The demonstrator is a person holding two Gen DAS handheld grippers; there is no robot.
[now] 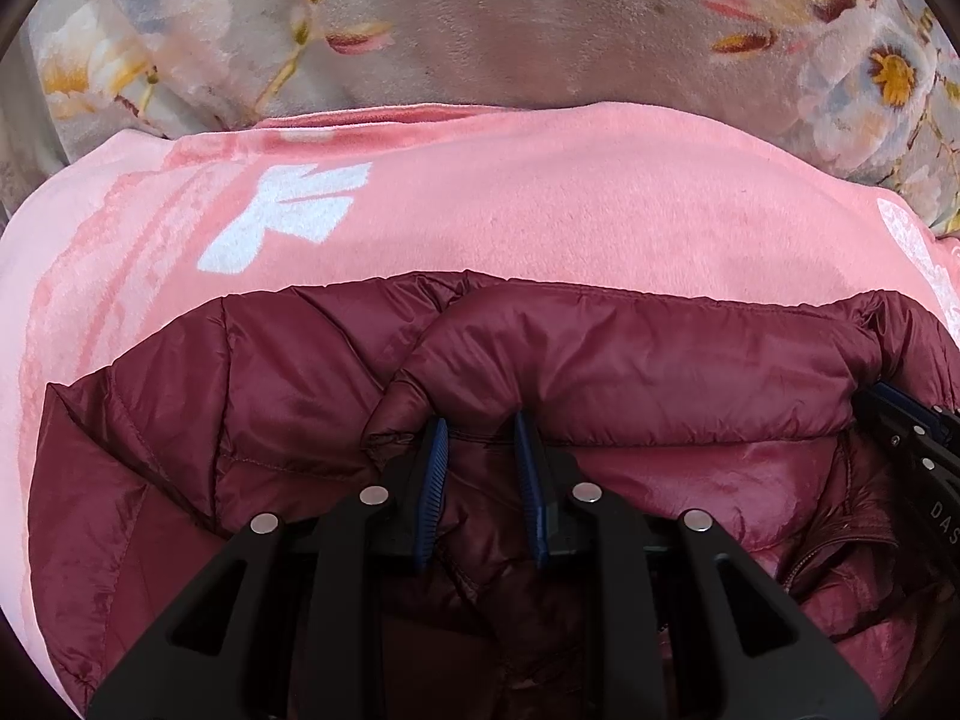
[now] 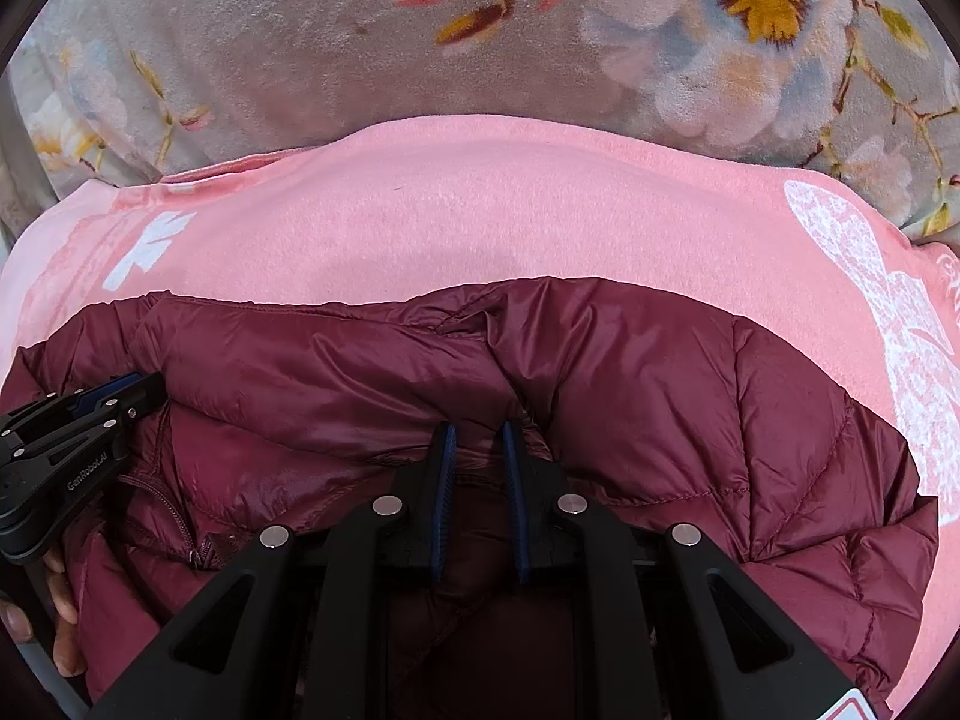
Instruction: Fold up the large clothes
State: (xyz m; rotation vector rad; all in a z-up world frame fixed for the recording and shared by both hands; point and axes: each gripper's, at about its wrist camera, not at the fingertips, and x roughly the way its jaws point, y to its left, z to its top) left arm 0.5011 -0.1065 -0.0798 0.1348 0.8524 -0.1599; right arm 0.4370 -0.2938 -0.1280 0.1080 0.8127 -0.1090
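Observation:
A maroon quilted puffer jacket [image 1: 630, 354] lies on a pink towel [image 1: 510, 204]; it also shows in the right wrist view [image 2: 660, 390]. My left gripper [image 1: 480, 426] is shut on a fold of the jacket's edge, with fabric bunched between its blue pads [image 1: 435, 468]. My right gripper [image 2: 479, 429] is likewise shut on the jacket's folded edge. The folded-over roll of fabric runs between the two grippers. The right gripper shows at the right edge of the left wrist view [image 1: 912, 426], and the left gripper shows at the left of the right wrist view [image 2: 78, 420].
The pink towel [image 2: 480, 210] has white printed patterns [image 2: 882, 312] and lies on a grey floral blanket [image 2: 300, 30]. The jacket's zipper [image 2: 192, 540] lies below the fold. The person's fingers [image 2: 60, 600] show at the lower left.

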